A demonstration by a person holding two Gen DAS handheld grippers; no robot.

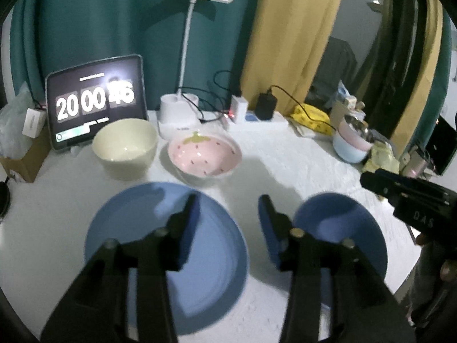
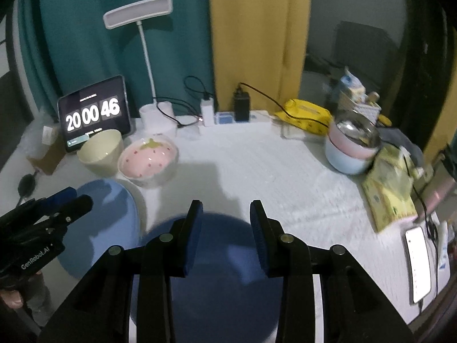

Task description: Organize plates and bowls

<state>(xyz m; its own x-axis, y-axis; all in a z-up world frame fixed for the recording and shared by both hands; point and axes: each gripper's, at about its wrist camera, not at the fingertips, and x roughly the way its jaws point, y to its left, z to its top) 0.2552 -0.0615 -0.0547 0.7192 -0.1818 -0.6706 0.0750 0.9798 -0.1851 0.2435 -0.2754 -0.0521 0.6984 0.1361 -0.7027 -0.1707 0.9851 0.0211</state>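
Note:
A large light-blue plate [image 1: 171, 257] lies flat on the white table, under my left gripper [image 1: 228, 214], which stands open with nothing between its fingers. To its right a smaller, darker blue plate [image 1: 340, 228] lies under my right gripper [image 2: 227, 223], whose jaws are apart above that plate [image 2: 222, 271] with nothing clamped. Behind the plates stand a cream bowl [image 1: 125, 148] and a pink strawberry bowl [image 1: 204, 157]. The right gripper [image 1: 371, 180] shows at the left wrist view's right edge. The left gripper [image 2: 77, 198] hovers over the light-blue plate [image 2: 105, 223].
At the back stand a tablet showing a clock [image 1: 95, 103], a white desk lamp [image 1: 178, 114] and a power strip with chargers [image 2: 242, 117]. Stacked pink and pale-blue bowls [image 2: 351, 151], yellow packets [image 2: 388, 188] and a phone [image 2: 418, 265] crowd the right side.

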